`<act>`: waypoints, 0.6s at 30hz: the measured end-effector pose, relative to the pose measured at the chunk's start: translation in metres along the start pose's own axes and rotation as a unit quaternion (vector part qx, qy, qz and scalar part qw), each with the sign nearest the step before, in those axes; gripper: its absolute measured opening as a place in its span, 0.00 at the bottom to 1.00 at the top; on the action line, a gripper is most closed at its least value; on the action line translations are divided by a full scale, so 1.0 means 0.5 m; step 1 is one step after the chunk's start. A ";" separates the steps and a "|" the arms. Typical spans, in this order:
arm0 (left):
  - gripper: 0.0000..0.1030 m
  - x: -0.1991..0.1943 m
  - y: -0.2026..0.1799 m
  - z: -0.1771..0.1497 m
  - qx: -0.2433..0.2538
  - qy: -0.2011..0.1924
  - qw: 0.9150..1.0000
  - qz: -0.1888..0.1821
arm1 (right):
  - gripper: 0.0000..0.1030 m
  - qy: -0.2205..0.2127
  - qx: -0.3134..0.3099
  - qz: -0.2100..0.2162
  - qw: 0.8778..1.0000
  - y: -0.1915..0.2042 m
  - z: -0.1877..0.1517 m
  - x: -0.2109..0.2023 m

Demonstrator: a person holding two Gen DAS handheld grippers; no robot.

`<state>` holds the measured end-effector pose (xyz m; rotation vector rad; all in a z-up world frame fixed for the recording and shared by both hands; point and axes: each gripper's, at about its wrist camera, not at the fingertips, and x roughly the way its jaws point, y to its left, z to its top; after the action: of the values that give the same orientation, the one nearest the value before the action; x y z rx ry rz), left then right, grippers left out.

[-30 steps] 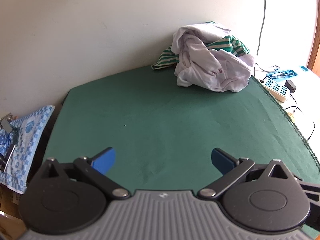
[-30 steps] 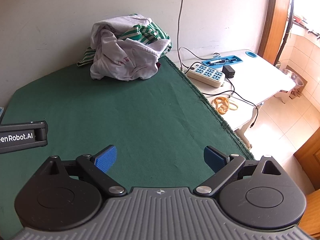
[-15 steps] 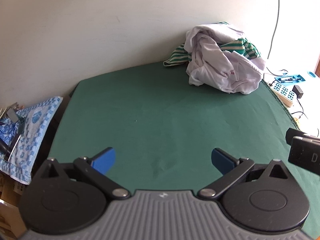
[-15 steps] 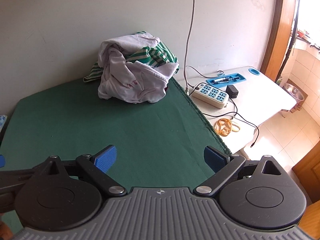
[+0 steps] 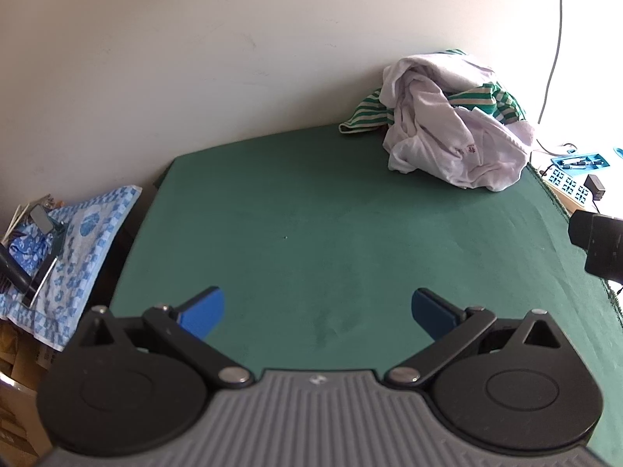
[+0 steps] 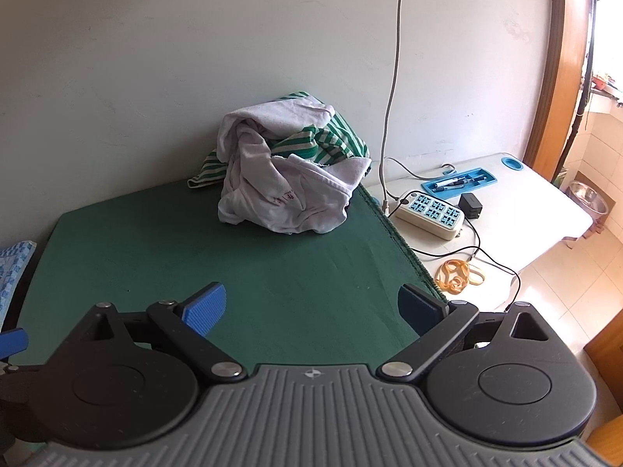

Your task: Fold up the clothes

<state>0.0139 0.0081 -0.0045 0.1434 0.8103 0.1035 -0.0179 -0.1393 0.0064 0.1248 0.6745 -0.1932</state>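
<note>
**Both grippers spread wide over bare green cloth, laundry heap at the far corner**

The left gripper [image 5: 317, 313] hangs above the green tablecloth [image 5: 311, 233] with its blue pads [image 5: 202, 311] far apart, holding nothing and touching nothing. The right gripper [image 6: 311, 309] is equally wide, empty, and clear of the cloth; part of its black body shows at 3 o'clock in the left wrist view.

The pile of clothes [image 5: 447, 132] sits at about 1 o'clock from the left gripper, against the wall: crumpled white garments [image 6: 288, 186] with a green-and-white striped shirt [image 6: 327, 142] bunched among them. From the right gripper it lies at 12 o'clock.

Beyond the table's right edge, at 2 o'clock in the right wrist view, a power strip [image 6: 430, 210], a blue pen tray [image 6: 459, 183] and orange rubber bands [image 6: 455, 274] rest on a white desk [image 6: 545, 202].

Compared with a second ago, the pile appears farther off in both views, both jaw openings are unchanged, and the right gripper's body has entered the left view.
</note>
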 end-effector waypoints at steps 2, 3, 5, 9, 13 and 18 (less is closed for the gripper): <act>1.00 0.000 0.002 0.001 -0.001 0.001 1.000 0.002 | 0.94 0.001 -0.002 0.003 1.000 0.002 0.003 0.000; 1.00 0.000 0.003 0.001 -0.002 0.001 1.000 0.003 | 0.94 0.001 -0.003 0.005 1.000 0.003 0.004 -0.001; 1.00 0.000 0.004 0.002 -0.003 0.002 1.000 0.006 | 0.94 0.002 -0.003 0.010 1.000 0.005 0.006 -0.002; 1.00 0.002 0.001 0.001 0.001 0.004 1.000 0.010 | 0.94 0.002 -0.005 0.016 1.000 0.009 0.008 -0.002; 1.00 0.006 -0.002 0.001 0.005 0.007 1.000 0.011 | 0.94 0.002 -0.004 0.018 1.000 0.008 0.010 0.001; 1.00 0.008 -0.005 0.001 0.009 0.008 1.000 0.013 | 0.94 0.008 0.001 0.023 1.000 0.006 0.009 0.009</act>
<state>0.0173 0.0060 -0.0074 0.1702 0.8261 0.1224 -0.0113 -0.1380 0.0071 0.1432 0.6873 -0.1492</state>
